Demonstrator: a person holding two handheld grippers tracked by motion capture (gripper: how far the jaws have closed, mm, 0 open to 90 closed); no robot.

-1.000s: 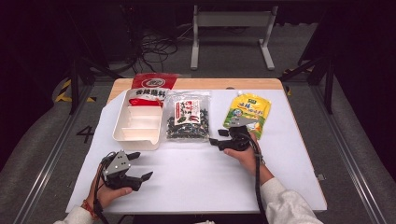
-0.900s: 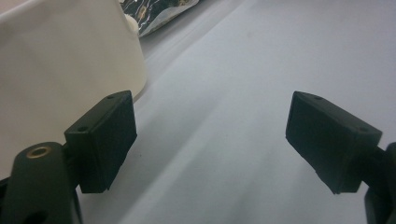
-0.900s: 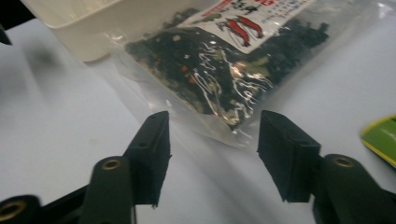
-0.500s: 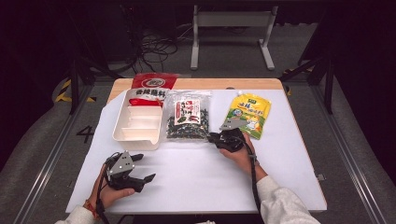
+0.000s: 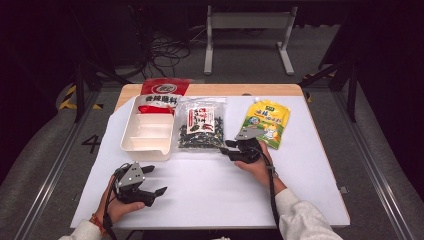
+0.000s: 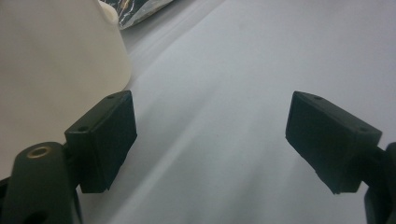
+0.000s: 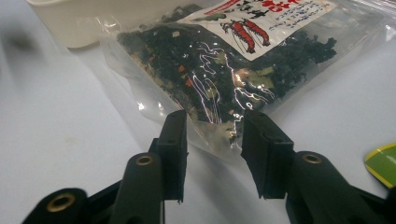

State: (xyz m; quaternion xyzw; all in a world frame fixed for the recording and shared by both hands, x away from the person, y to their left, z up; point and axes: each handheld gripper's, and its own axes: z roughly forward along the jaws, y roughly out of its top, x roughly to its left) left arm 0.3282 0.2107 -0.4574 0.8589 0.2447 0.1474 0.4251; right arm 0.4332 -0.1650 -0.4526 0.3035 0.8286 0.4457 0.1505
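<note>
My right gripper (image 7: 212, 154) has just been opening, jaws parted astride the near edge of the clear seaweed bag (image 5: 201, 128), which lies between the white tray (image 5: 131, 142) and the yellow pouch (image 5: 266, 121). It looks light, floppy and slick; I judge the flat sealed edge the best hold.

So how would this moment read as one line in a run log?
right gripper: jaws just opening, at corner of seaweed bag, not pinching | left gripper: open, beside white tray | yellow pouch: untouched
</note>
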